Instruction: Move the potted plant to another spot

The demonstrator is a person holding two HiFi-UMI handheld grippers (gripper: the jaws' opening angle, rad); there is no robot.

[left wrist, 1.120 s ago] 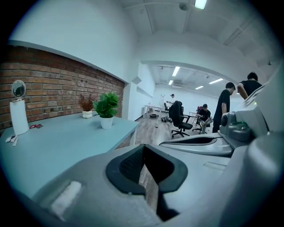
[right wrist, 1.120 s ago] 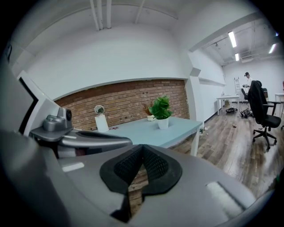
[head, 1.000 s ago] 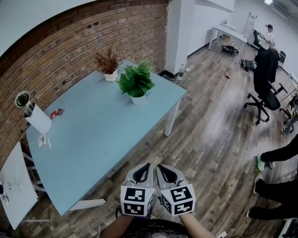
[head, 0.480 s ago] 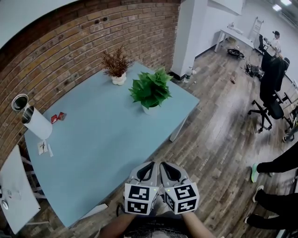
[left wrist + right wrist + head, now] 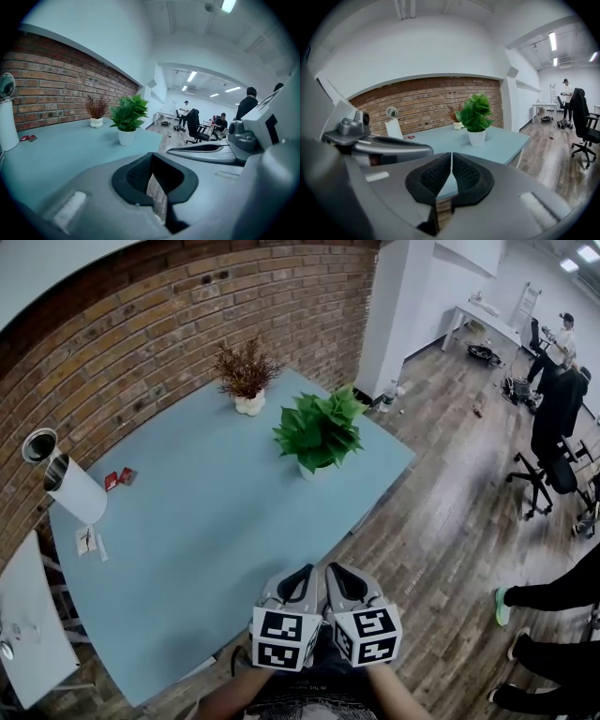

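A light blue rectangular table (image 5: 187, 540) is set lengthwise along a red brick wall (image 5: 141, 334). Its other long edge faces an open wood-plank floor (image 5: 441, 531). The green leafy potted plant in a white pot (image 5: 321, 435) is seen upright at the table's far end, close to the floor-side edge and near the far corner. A dried reddish-brown plant in a white pot (image 5: 246, 373) stands beyond it, nearer the wall, with a gap between the two. A wide bare stretch of tabletop is left between the green plant and a white cylindrical container with a dark open top (image 5: 64, 476) near the wall-side edge. Small red items (image 5: 117, 478) lie just beside that container. A white pillar (image 5: 398, 306) rises past the far corner, and a black office chair (image 5: 553, 442) stands well apart on the floor.

The left gripper (image 5: 304, 572) and the right gripper (image 5: 334, 570) are held side by side, close to the table's floor-side edge and well short of the plant. The jaws of both are seen pressed together with nothing between them.

Compared with a second ago, the table and both plants are shown lower and further right in the head view, and the green plant appears nearer. The side-by-side hold of the grippers is unchanged.
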